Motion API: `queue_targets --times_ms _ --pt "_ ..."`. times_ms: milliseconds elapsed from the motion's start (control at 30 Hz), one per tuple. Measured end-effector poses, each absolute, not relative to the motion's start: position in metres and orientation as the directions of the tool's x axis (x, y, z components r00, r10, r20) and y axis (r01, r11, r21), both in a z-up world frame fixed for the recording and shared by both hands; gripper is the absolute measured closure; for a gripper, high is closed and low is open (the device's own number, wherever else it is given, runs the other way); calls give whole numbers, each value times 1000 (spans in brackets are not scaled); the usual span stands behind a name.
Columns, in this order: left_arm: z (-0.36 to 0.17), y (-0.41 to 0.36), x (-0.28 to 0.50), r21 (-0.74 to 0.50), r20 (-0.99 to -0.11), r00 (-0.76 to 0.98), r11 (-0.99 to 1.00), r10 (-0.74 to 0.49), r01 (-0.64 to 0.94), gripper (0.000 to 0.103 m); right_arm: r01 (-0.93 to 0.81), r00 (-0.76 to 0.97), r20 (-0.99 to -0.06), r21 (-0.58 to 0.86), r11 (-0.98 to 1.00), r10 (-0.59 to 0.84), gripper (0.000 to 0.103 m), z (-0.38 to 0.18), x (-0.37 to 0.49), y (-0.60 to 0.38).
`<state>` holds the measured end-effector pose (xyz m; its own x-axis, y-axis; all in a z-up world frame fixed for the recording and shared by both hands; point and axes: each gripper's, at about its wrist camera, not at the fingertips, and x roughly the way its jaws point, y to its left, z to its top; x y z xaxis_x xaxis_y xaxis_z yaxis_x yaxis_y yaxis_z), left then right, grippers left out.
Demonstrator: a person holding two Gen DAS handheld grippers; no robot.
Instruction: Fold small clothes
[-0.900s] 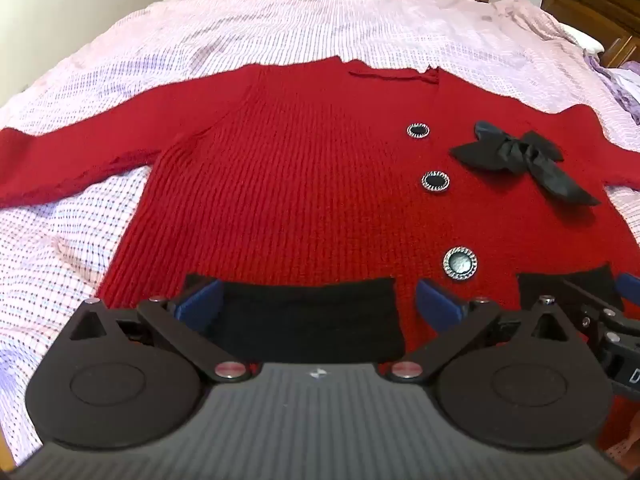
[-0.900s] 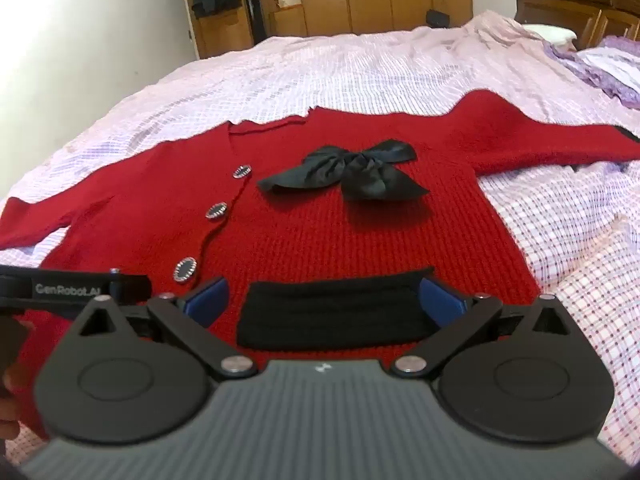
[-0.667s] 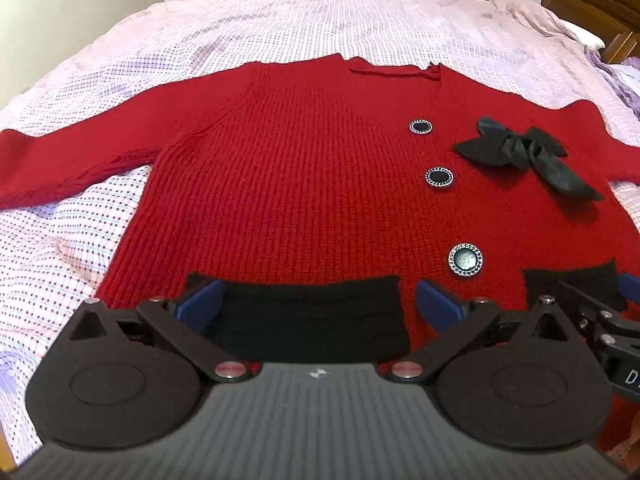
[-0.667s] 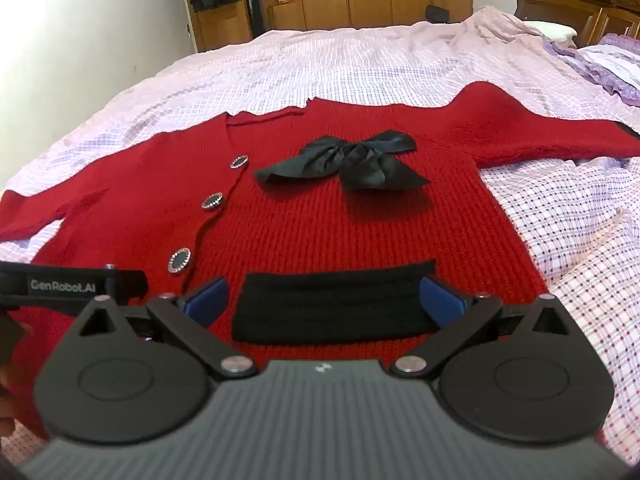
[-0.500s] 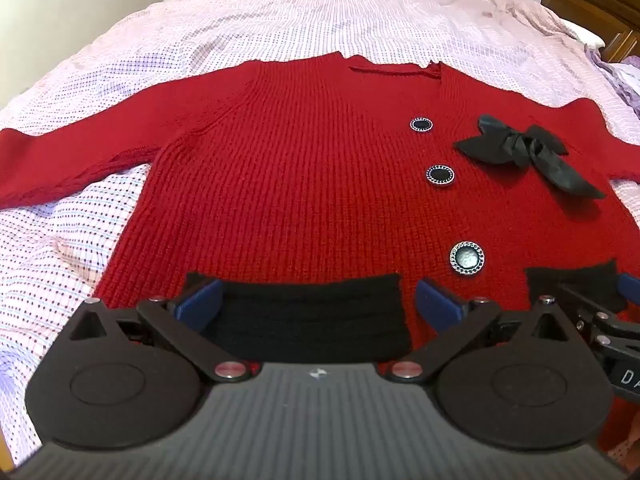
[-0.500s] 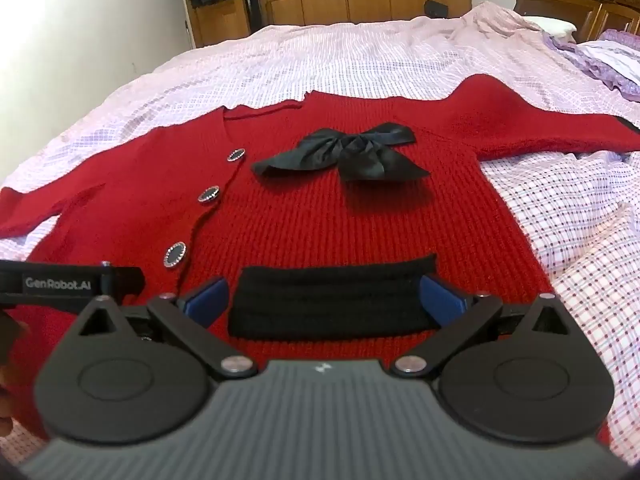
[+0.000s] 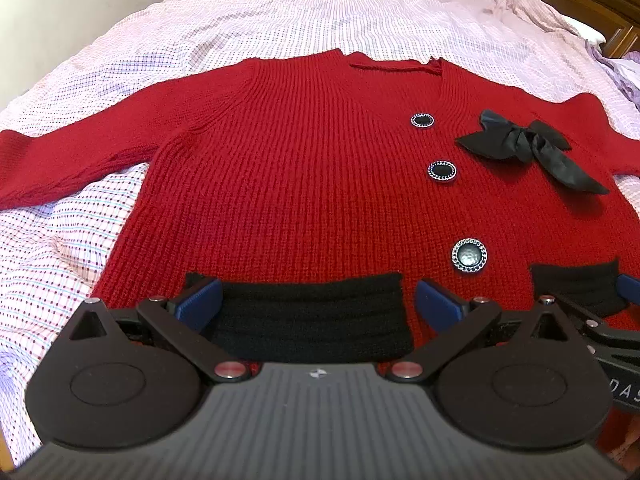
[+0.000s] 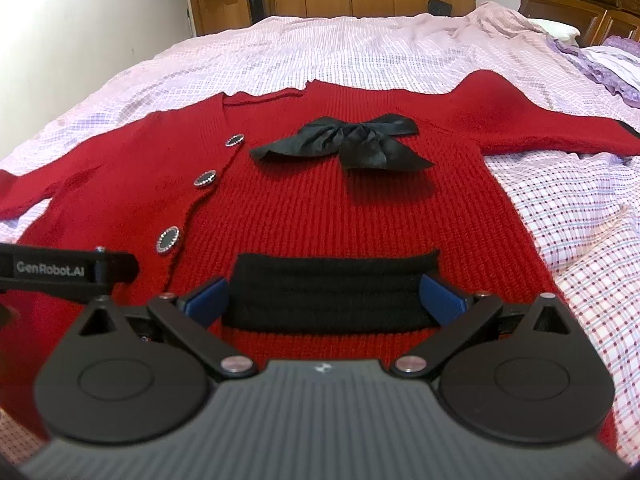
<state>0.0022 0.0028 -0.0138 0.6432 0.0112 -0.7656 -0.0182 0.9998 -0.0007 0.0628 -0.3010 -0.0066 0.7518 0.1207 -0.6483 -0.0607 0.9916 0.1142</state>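
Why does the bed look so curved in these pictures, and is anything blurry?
Left wrist view: the fisheye lens bows the bedsheet and stretches the red cardigan; the knit is sharp. Right wrist view: same bulge, a soft shadow under the black bow, and the close body of the right hand-held gripper looks slightly soft.

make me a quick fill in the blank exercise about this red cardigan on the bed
1. The red cardigan lies flat with ____ round buttons down its front.
2. The bow on its chest is ____ in colour.
3. The jaws of the left gripper stand ____ over a black pocket.
4. Both sleeves lie spread out on the checked ____.

Missing words: three; black; open; bedsheet
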Motion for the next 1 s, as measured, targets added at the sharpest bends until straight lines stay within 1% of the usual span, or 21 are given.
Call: queue_targets --times_ms 300,800,1000 --pt "-16 2 3 11 -765 643 1000 18 -14 0 -54 749 -650 128 990 125 0 -11 65 -302" --pt "-21 -1 4 23 -768 640 1000 24 -9 0 -84 750 -649 98 992 128 0 -17 62 -299" --pt "-22 -5 8 46 -778 627 999 39 -5 0 -85 745 -655 92 992 125 0 -17 63 -298"
